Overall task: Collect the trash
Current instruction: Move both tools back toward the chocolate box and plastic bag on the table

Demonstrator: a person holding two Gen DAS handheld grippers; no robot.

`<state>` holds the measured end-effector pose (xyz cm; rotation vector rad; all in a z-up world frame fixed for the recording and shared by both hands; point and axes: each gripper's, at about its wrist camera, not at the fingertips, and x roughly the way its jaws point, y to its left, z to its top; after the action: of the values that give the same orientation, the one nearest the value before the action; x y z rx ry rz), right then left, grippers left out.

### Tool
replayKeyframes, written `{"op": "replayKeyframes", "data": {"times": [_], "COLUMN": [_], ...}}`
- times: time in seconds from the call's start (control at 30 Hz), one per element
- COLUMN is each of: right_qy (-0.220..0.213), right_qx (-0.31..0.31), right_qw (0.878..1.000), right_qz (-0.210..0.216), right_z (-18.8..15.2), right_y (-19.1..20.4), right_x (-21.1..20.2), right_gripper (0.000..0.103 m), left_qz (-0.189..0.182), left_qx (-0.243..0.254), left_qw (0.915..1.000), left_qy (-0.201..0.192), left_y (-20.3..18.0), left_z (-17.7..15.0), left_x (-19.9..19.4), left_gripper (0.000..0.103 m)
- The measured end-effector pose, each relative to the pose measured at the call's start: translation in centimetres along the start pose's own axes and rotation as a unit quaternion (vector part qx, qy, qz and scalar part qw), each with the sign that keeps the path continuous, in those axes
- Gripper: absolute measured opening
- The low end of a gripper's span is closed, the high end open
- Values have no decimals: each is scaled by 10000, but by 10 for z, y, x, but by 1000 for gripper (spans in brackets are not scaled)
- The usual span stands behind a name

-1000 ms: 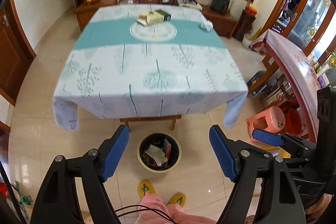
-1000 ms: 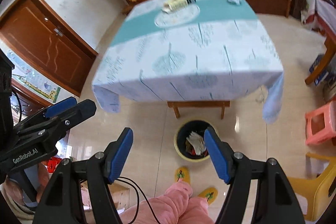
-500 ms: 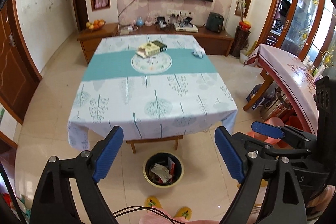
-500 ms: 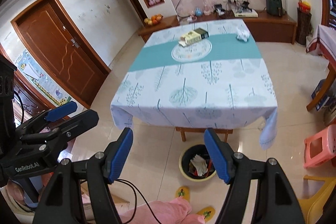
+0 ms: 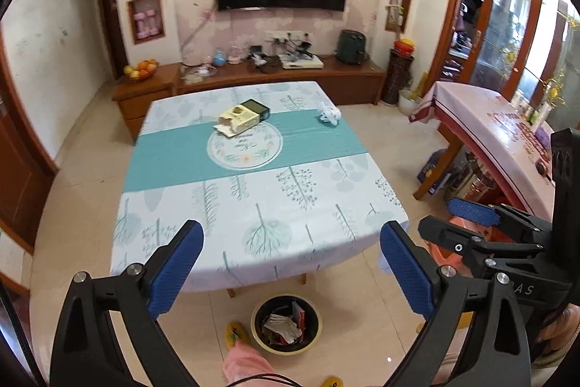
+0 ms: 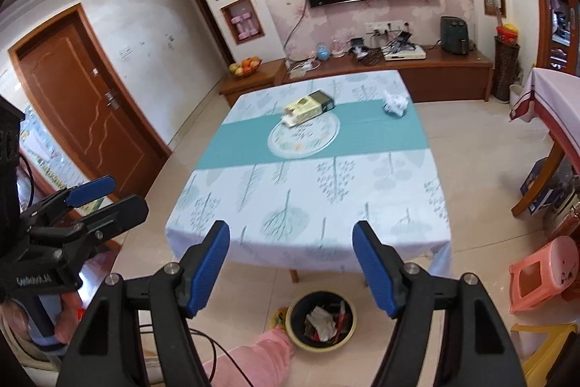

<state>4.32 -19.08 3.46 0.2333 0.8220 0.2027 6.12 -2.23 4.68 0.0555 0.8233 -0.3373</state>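
Note:
A table with a white and teal cloth [image 5: 253,205] [image 6: 311,191] stands ahead. On its far half lie a yellow and dark carton [image 5: 243,116] [image 6: 308,106] and a crumpled white tissue [image 5: 330,114] [image 6: 395,103]. A round bin [image 5: 287,324] [image 6: 320,318] holding trash sits on the floor under the near table edge. My left gripper [image 5: 290,263] is open and empty, held before the near edge. My right gripper [image 6: 291,265] is open and empty beside it; it also shows at the right of the left wrist view [image 5: 471,209].
A wooden TV cabinet [image 5: 261,75] with clutter runs along the far wall. A second table with a pink cloth [image 5: 500,129] stands right. A pink stool [image 6: 543,272] and a yellow stool [image 6: 540,343] stand on the floor at right. A wooden door [image 6: 76,111] is left.
Both grippers have risen and tilted up from the bin toward the table top. The bin has dropped low in both views. Both stay open and empty.

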Motion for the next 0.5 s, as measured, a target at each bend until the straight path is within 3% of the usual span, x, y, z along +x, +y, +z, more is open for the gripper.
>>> {"op": "replayKeyframes", "data": {"times": [0.23,0.4,0.5], "right_qy": [-33,125,158], "right_qx": [589,1615,1930], "right_qw": [9962,9795,9697], "right_qz": [-636,-1195,-1490], "right_z": [59,104,126], "right_y": [-21,-45,-57], "right_x": [64,133,172], "right_gripper": [71,71,74], "left_qz": [-494,-724,-792], "left_qx": [346,670,905], "left_qw": [9977,9915,9860], "left_qy": [320,852,1151], "left_y": [67,117,145], "left_z": [97,168,202], "left_x": [97,199,268], "left_gripper": [103,102,102]}}
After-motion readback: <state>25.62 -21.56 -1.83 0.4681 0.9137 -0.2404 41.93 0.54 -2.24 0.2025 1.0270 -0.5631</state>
